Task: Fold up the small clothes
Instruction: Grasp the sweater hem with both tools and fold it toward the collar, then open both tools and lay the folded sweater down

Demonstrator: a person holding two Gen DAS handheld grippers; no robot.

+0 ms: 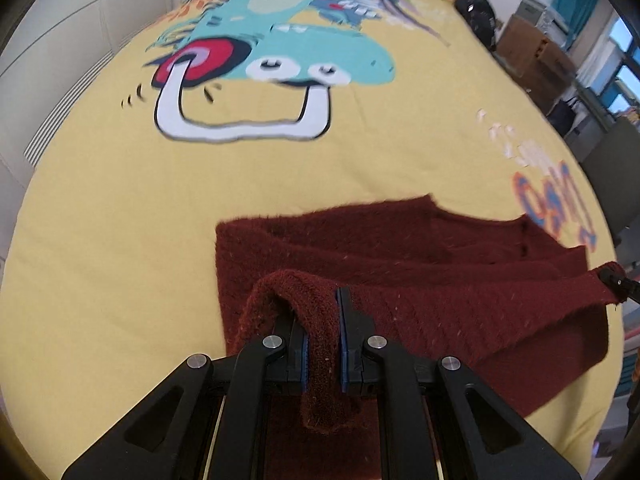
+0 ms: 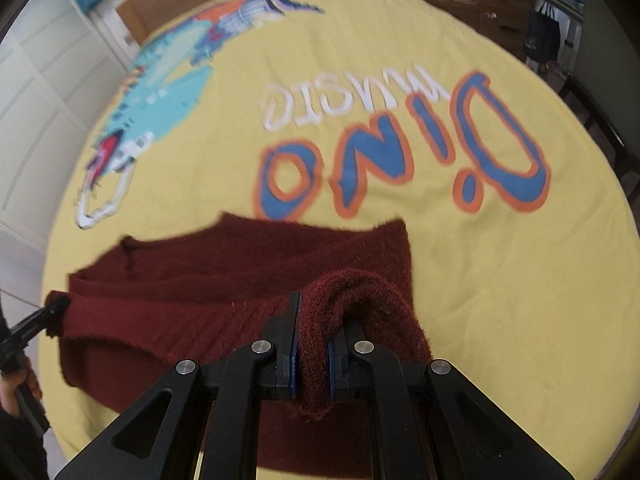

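While both tools are clamped, we hold one edge of the sweater strung between them. Left tool: jaws narrow, pinched on a fold of dark red knit that humps over the left finger and hangs down behind the pads. Right tool: same state, narrow, gripping a thick bunched roll of the same sweater.

Key relation: the held edge runs sideways from tool to tool. In the left view it stretches off to the right, ending at the other tool's tip at frame edge. In the right view it stretches left to the other tool, with a hand on its handle. So the long axis lies across, not along, either tool's pointing line.

Rest of the sweater lies ahead of and below both tools, flat on the bed, neckline notch on the far side. The lifted edge sits nearer us than the flat part, so we judge the fold goes forward, away from us, over the flat part.

Neither tool is nearer the far edge; they look about level. We judge both should travel together to keep the edge taut and square. Uneven travel risks a skewed fold.
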